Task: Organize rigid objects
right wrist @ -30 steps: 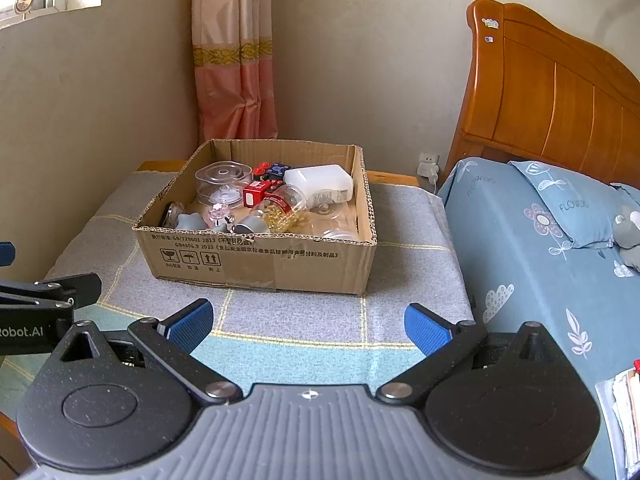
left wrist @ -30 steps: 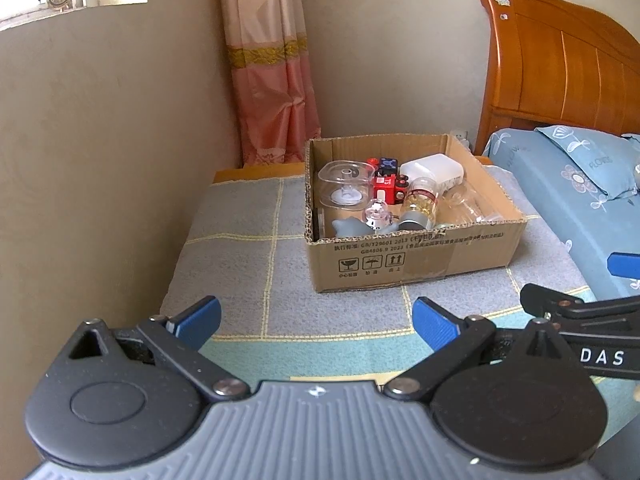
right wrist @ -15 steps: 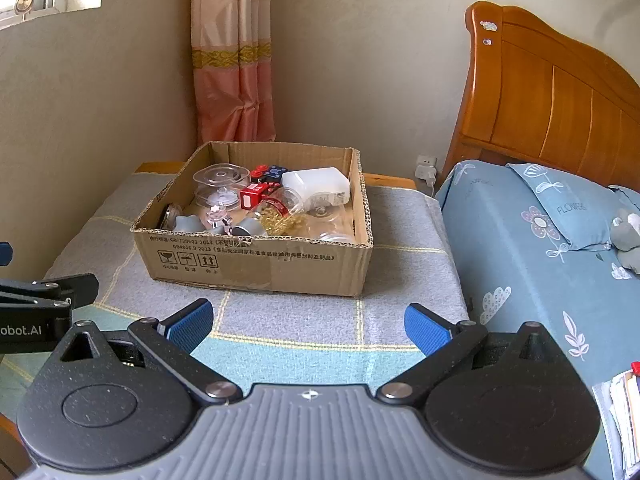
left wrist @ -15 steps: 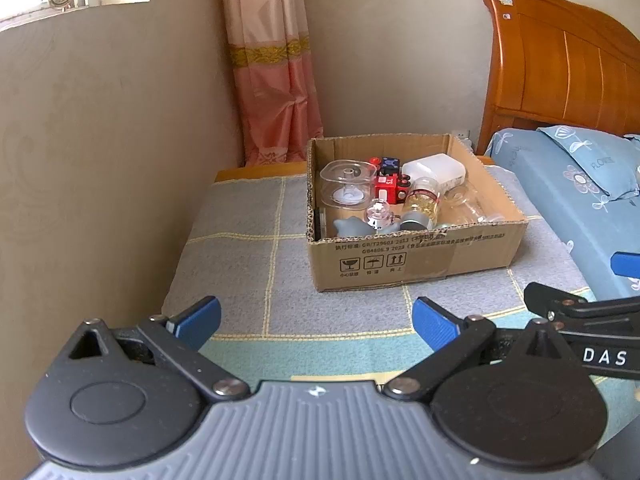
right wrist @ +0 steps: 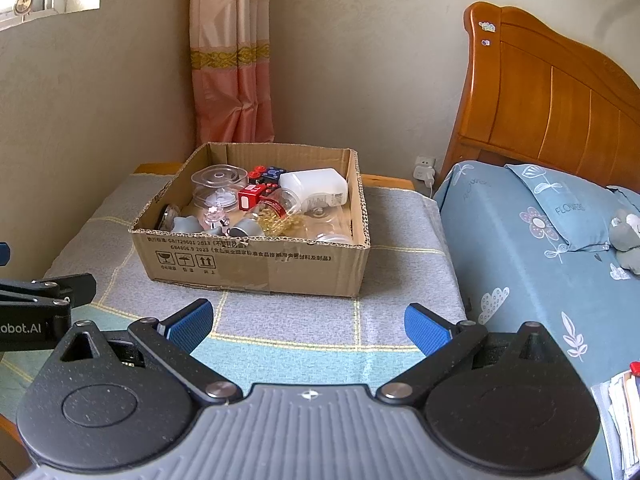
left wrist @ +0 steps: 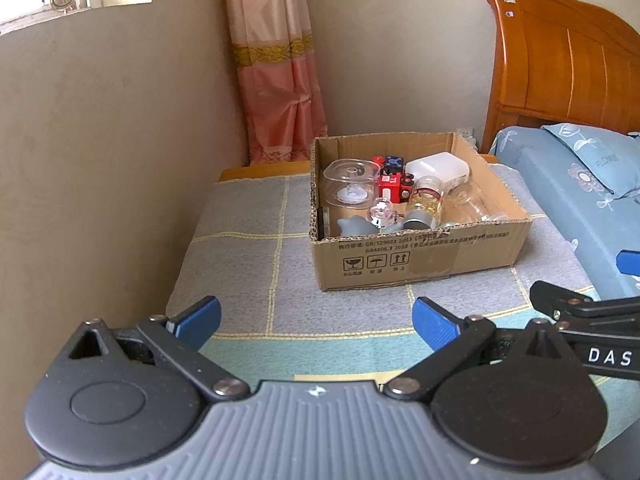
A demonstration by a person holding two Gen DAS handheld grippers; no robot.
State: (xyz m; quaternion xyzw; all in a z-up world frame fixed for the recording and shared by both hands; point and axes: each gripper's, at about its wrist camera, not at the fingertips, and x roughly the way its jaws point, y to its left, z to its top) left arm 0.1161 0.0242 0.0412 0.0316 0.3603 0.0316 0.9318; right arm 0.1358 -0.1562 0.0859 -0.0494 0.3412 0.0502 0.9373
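A cardboard box [left wrist: 420,260] [right wrist: 256,268] stands on a grey checked cloth. Inside lie a clear round lidded container [left wrist: 350,184] [right wrist: 218,184], a red block [left wrist: 390,188] [right wrist: 250,196], a white plastic box [left wrist: 438,166] [right wrist: 316,188], a glass jar of yellow bits [left wrist: 426,204] [right wrist: 276,212], a grey piece [left wrist: 352,225] and a small clear ornament [left wrist: 382,212]. My left gripper [left wrist: 316,320] is open and empty, well short of the box. My right gripper [right wrist: 308,324] is open and empty, also short of the box.
A beige wall [left wrist: 100,160] is close on the left. A pink curtain [left wrist: 276,64] hangs behind. A bed with blue bedding [right wrist: 540,248] and a wooden headboard [right wrist: 540,92] lies to the right. A wall plug [right wrist: 424,168] sits behind the table.
Both grippers have shifted slightly, so the box sits a little to the right in the left view and left in the right view. Jaws stay open.
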